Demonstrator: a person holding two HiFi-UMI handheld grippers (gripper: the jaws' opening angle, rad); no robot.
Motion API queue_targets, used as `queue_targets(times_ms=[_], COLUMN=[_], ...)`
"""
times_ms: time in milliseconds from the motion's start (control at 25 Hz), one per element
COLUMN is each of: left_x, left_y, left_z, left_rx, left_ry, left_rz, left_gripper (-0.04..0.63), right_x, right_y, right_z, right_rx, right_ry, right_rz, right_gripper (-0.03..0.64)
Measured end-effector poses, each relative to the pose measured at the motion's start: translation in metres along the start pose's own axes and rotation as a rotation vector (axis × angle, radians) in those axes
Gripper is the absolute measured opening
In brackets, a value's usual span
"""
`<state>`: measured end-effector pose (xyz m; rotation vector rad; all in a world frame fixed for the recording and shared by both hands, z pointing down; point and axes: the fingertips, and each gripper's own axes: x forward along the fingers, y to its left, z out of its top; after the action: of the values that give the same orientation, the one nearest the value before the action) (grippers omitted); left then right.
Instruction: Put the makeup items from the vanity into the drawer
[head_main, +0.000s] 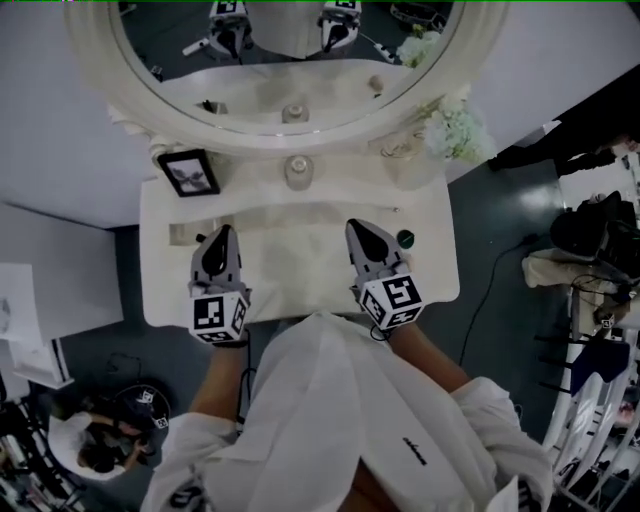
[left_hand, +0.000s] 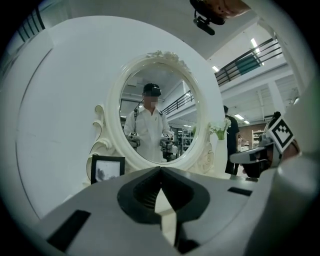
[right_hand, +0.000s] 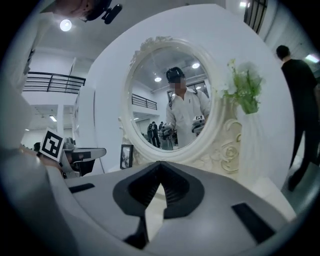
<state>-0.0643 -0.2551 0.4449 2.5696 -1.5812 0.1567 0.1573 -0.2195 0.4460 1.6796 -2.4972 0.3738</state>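
Looking down in the head view, the white vanity (head_main: 160, 300) lies crosswise in front of the person, with an oval mirror (head_main: 150, 95) at its far edge. The left gripper (head_main: 222, 233) and right gripper (head_main: 353, 227) hover side by side above the near half of the top, both pointing far. A small dark round item (head_main: 405, 238) lies on the top just right of the right gripper. A clear bottle (head_main: 297, 172) stands at the foot of the mirror, a picture frame (head_main: 188, 172) at far left, and flowers (head_main: 455, 130) at far right.

In the left gripper view, the jaws of the left gripper (left_hand: 161, 169) meet at their tips with nothing between them. Beyond them are the mirror (left_hand: 114, 100), the picture frame (left_hand: 106, 169), and the right gripper (left_hand: 257, 156) at right.

In the right gripper view, the jaws of the right gripper (right_hand: 160, 163) are likewise closed tip to tip and empty. The mirror (right_hand: 131, 95) faces them, the flowers (right_hand: 243, 90) stand to its right, and the left gripper (right_hand: 75, 155) is at left.
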Motion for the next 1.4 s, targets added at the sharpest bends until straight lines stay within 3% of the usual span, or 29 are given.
queue_targets(times_ms=[280, 480, 1400], left_x=[0.006, 0.006, -0.004], left_y=[-0.021, -0.026, -0.005], left_z=[0.015, 0.018, 0.008], left_rx=[0.028, 0.016, 0.029], left_ry=[-0.022, -0.035, -0.001], left_rz=[-0.028, -0.024, 0.025], left_gripper=[0.028, 0.028, 0.028], right_x=[-0.050, -0.069, -0.060], right_y=[-0.051, -0.072, -0.072], right_z=[0.003, 0.000, 0.004], right_rx=[0.037, 0.041, 0.018], right_ry=[-0.033, -0.037, -0.023], right_rz=[-0.135, -0.178, -0.159], right_gripper=[0.017, 0.018, 0.017])
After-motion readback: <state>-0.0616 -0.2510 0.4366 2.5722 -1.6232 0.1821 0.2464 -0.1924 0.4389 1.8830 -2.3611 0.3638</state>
